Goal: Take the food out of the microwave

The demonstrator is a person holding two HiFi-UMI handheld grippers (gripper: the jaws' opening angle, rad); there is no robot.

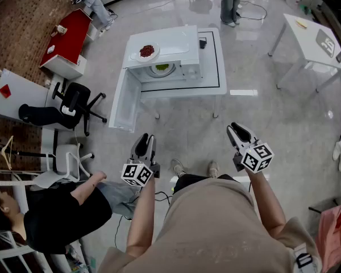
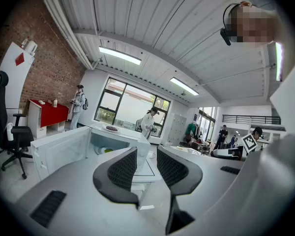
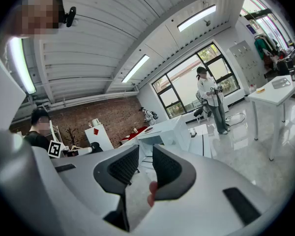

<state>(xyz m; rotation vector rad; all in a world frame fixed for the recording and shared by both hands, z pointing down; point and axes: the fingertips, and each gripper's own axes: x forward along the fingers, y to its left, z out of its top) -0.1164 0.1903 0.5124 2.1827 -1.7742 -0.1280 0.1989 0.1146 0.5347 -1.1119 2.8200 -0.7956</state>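
Head view: microwave (image 1: 184,67) stands open on worktop (image 1: 213,79) (green food (image 1: 162,68) inside); left tongs (image 1: 146,138) and right tongs (image 1: 236,129) both released and empty

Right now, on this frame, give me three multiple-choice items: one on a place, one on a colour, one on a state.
1. Where is the plate of red food?
A. inside the microwave
B. on top of the microwave
C. on the floor

2. What colour is the food inside the microwave?
A. green
B. orange
C. blue

3. How is the microwave door?
A. shut
B. swung open
C. taken off

Answers:
1 B: the plate rests on the microwave's roof.
2 A: a green heap shows in the open cavity.
3 B: the door stands out from the cavity's left side in the head view.
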